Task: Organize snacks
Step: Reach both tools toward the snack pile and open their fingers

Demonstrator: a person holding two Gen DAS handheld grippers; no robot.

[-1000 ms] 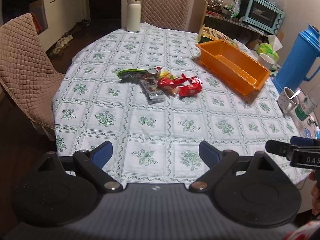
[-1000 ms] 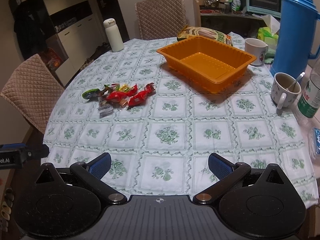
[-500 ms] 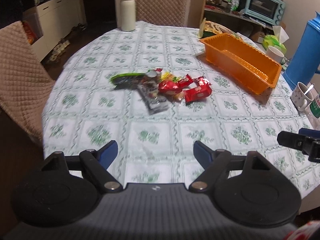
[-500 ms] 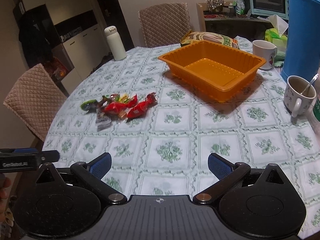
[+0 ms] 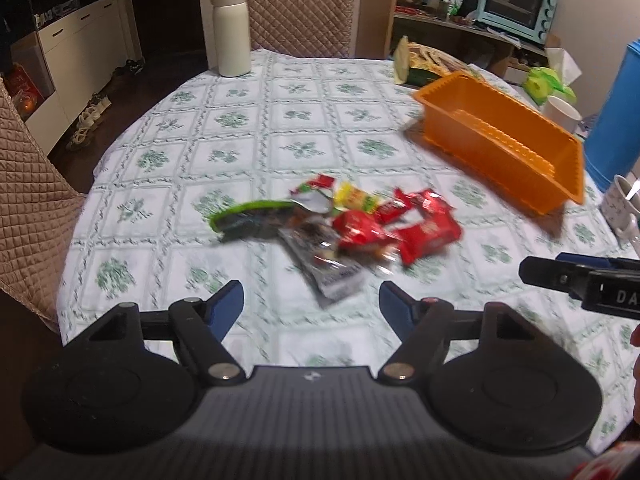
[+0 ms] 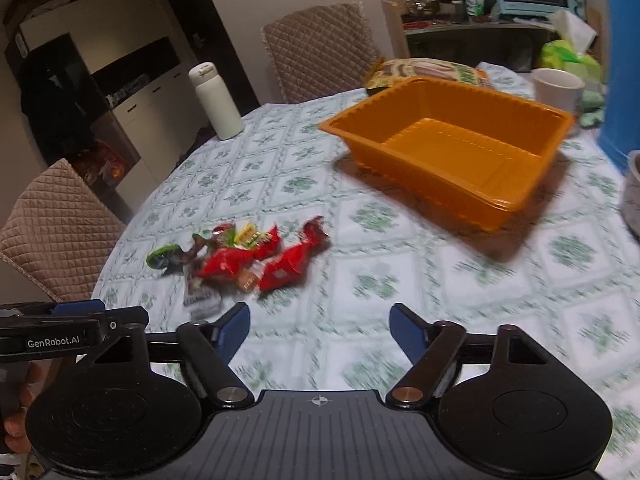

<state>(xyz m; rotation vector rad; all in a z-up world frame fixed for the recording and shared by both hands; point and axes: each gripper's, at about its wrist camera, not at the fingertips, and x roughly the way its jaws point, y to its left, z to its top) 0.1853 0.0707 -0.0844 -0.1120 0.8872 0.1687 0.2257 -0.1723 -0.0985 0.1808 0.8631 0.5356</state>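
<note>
Across the lower part of the left wrist view, the left hand-held gripper (image 5: 311, 300) hangs over the near edge of the bench (image 5: 248, 128), its blue-tipped fingers (image 5: 228, 303) spread wide with nothing between them. Just above the gap, in the middle of the frame, lies the pile of snacks (image 5: 344, 228): a green packet (image 5: 252, 220) on its left side, a grey sachet (image 5: 328, 268) at its lower edge nearest the fingertips, red packets (image 5: 424, 232) on its right and a yellow one (image 5: 354, 198) toward the top. Everything in the pile touches or overlaps. The orange tray (image 5: 560, 168) sits at the right of the frame, well apart from the pile and holding nothing. A white bottle (image 5: 230, 30) stands upright at upper centre-left, and a blue thermos (image 5: 616, 120) rises at the right edge. The right hand-held gripper (image 5: 580, 280) pokes in from the right, seen side-on.

Low in the right wrist view, the right hand-held gripper (image 6: 319, 322) is likewise released, fingers far apart and bare. The snacks (image 6: 248, 256) lie left of centre, just above its left finger. The orange tray (image 6: 404, 116) fills the upper right, empty, with a large snack bag (image 6: 424, 68) behind it and a white mug (image 6: 558, 88) beside it. The left hand-held gripper (image 6: 76, 328) enters at the lower left edge.
</note>
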